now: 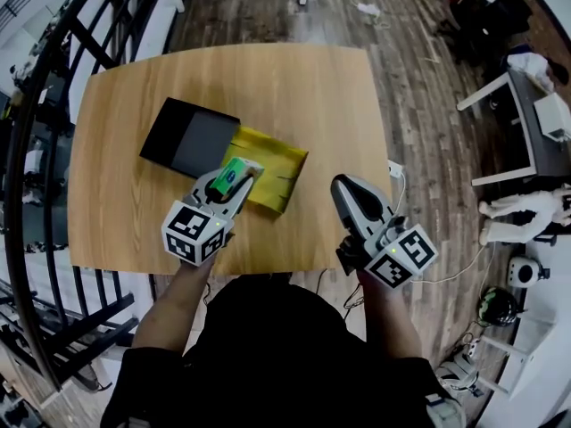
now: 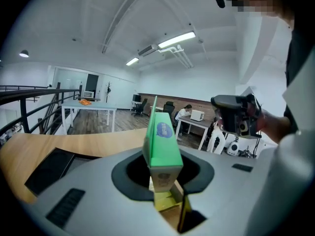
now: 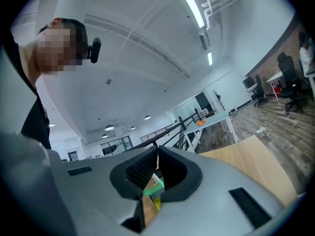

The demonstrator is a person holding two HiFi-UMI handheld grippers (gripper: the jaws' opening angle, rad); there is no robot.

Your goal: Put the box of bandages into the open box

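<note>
Gripping the box of bandages (image 1: 234, 175), the left claw (image 1: 248, 178) is clenched on the green carton's near end. The carton sticks out forward between the jaws, long side pointing away from the person. From the head view it hangs over the near left corner of the open box (image 1: 284, 172), a yellow one lying on the wooden desk (image 1: 294, 96). Can't tell if the carton touches it. In the left gripper view the yellow interior shows just below the carton, down between the jaws.

A black flat lid (image 1: 189, 135) lies at the open box's left edge, touching or overlapping it, and angled on the desk. It sits left of the carton, not under it.

The right claw (image 1: 346, 190) is off to the right, near the desk's front edge and well apart from the open box. Its jaws are closed together, gripping nothing. In the right gripper view only a narrow slit shows, with the green carton far beyond.

A dark metal railing (image 1: 36, 150) curves along the left side. White tables (image 1: 526, 132) stand far right on the wood floor. A white plug with its cable (image 1: 395, 172) hangs by the desk's right edge.
</note>
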